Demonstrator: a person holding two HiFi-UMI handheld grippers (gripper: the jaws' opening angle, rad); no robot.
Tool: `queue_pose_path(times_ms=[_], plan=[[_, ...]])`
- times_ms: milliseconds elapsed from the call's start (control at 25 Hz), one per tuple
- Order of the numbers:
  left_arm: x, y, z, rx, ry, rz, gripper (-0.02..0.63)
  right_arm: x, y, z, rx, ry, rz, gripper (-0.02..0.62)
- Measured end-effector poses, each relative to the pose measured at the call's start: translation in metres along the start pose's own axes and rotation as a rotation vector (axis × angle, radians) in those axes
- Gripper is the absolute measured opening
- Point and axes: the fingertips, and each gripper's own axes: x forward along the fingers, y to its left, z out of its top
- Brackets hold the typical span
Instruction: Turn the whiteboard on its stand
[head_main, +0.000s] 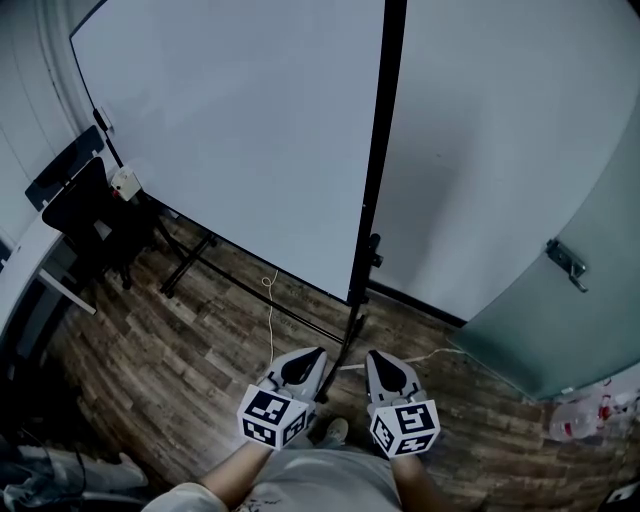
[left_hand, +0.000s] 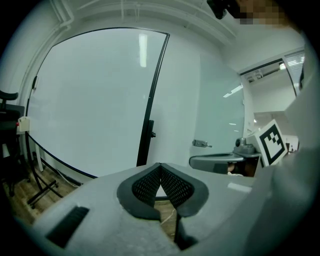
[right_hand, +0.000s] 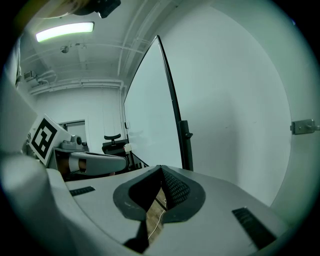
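A large white whiteboard in a black frame stands on a black floor stand, filling the upper left of the head view. Its right upright post carries a clamp knob, and the stand's foot reaches the wooden floor just ahead of me. My left gripper and right gripper are held low and close to my body, either side of that foot, touching nothing. Both are shut and empty. The board and post rise beyond the left gripper. The right gripper faces the post.
A black office chair and a desk edge stand left of the board. A small white box hangs at the board's lower left corner. A frosted glass door with a latch is to the right. A white cord trails on the floor.
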Motion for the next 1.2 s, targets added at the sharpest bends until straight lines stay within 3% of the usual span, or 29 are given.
queue_pose_path(times_ms=[1200], plan=[[0.060, 0.056, 0.034, 0.042, 0.005, -0.097, 0.011, 0.088, -0.042, 0.036, -0.028, -0.008, -0.127, 0.008]])
